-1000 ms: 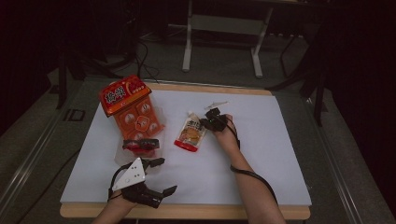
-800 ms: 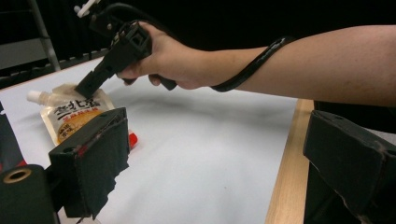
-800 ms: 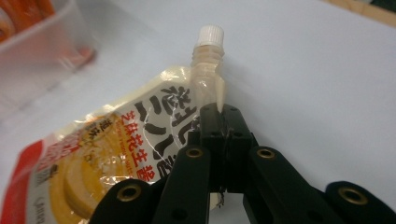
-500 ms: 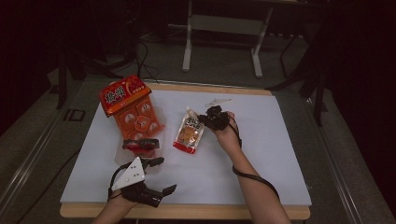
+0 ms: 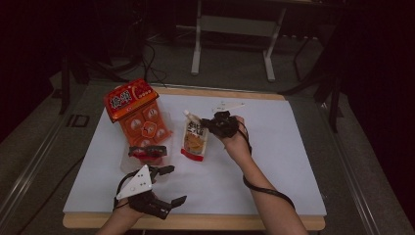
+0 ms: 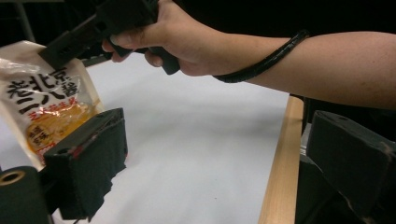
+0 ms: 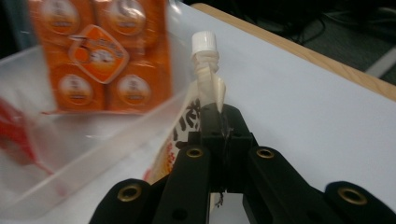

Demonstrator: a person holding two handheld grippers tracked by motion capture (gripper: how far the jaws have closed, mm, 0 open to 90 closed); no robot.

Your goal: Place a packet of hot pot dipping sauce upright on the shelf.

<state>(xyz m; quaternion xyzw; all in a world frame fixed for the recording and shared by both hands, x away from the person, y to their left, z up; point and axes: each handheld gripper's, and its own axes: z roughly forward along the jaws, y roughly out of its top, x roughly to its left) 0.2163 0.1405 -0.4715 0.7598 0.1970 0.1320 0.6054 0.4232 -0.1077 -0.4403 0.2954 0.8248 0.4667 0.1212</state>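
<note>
Pinching the upper edge of a glossy spouted sauce pouch [image 7: 198,105], just below its white screw cap [image 7: 204,42], the right claw [image 5: 209,124] has its black jaws pressed together on the thin plastic film. In the high view the pouch hangs from that grip over the white tabletop [image 5: 293,161], its lower end low over the sheet (whether it touches I cannot tell). Its front is cream-coloured with black characters and an orange picture.

Beside it, a clear, soft plastic bag [image 5: 147,147] lies flat, holding an orange blister pack [image 5: 139,117] of round cups with a red header card. At the near wooden edge, the left claw [image 5: 169,185] rests with its blocky, felt-faced jaws spread wide and nothing between them.
</note>
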